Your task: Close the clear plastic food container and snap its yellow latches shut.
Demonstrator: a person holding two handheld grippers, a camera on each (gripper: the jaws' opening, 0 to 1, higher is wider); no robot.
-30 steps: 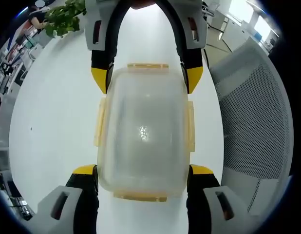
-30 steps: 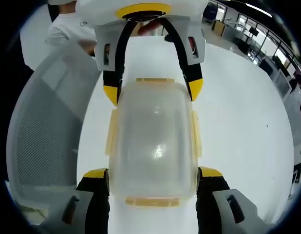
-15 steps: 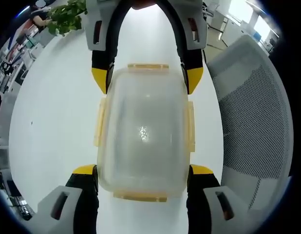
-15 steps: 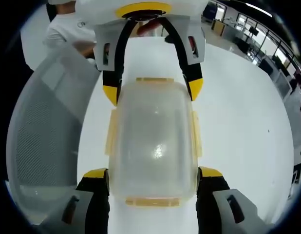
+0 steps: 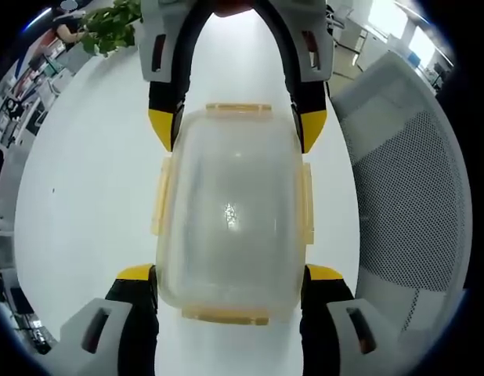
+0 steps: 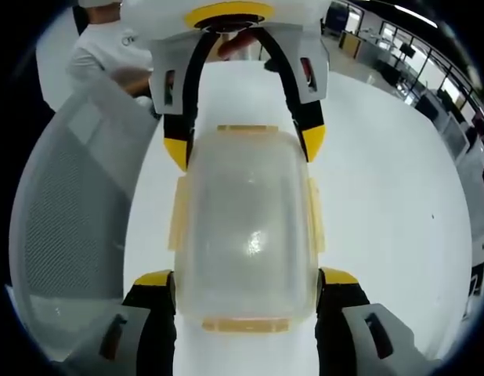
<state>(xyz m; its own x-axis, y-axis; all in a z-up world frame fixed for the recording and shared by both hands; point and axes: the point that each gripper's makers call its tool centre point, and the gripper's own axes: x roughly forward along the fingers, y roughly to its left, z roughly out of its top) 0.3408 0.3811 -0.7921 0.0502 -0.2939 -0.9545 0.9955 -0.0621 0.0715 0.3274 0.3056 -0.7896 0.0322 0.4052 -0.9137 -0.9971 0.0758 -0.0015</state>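
Note:
The clear plastic food container (image 5: 230, 211) lies lid-on on the white table (image 5: 85, 196), with yellow latches (image 5: 306, 202) at its four sides; the long-side latches stand slightly out from the walls. My left gripper (image 5: 230, 274) holds the container's near end in the left gripper view, its yellow-tipped jaws pressed against both corners. My right gripper (image 5: 238, 125) grips the far end the same way. In the right gripper view the container (image 6: 246, 227) sits between my right gripper (image 6: 246, 278) at the bottom and my left gripper (image 6: 246, 145) at the top.
A grey mesh chair back (image 5: 406, 180) stands close beside the table, also seen as the mesh chair (image 6: 70, 204) in the right gripper view. A green plant (image 5: 109, 23) is at the table's far end. A person in white (image 6: 109, 47) stands behind the left gripper.

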